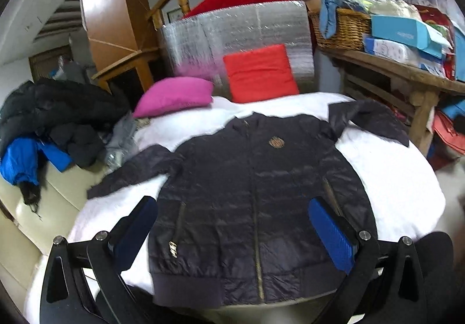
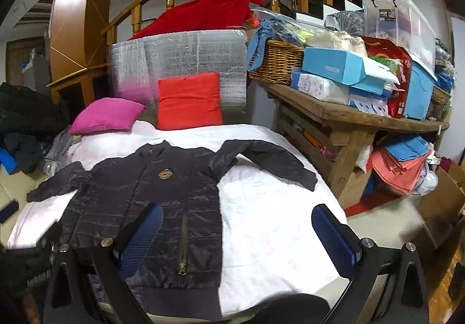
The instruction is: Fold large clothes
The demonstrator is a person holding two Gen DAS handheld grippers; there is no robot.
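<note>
A dark navy padded jacket (image 1: pixel 252 193) lies flat, front up and zipped, on a white cloth-covered table (image 1: pixel 401 178), both sleeves spread outward. In the right wrist view the jacket (image 2: pixel 139 196) lies left of centre on the white cloth (image 2: pixel 276 222). My left gripper (image 1: pixel 232 225) is open and empty, above the jacket's lower part. My right gripper (image 2: pixel 235 236) is open and empty, above the jacket's lower right side and the bare cloth beside it.
A pink cushion (image 1: pixel 174 95) and a red cushion (image 1: pixel 260 74) lie at the table's far edge against a silver foil panel (image 1: pixel 238 33). A pile of dark and blue clothes (image 1: pixel 49 126) lies left. A cluttered wooden bench (image 2: pixel 357 117) with a wicker basket (image 2: pixel 276 62) stands right.
</note>
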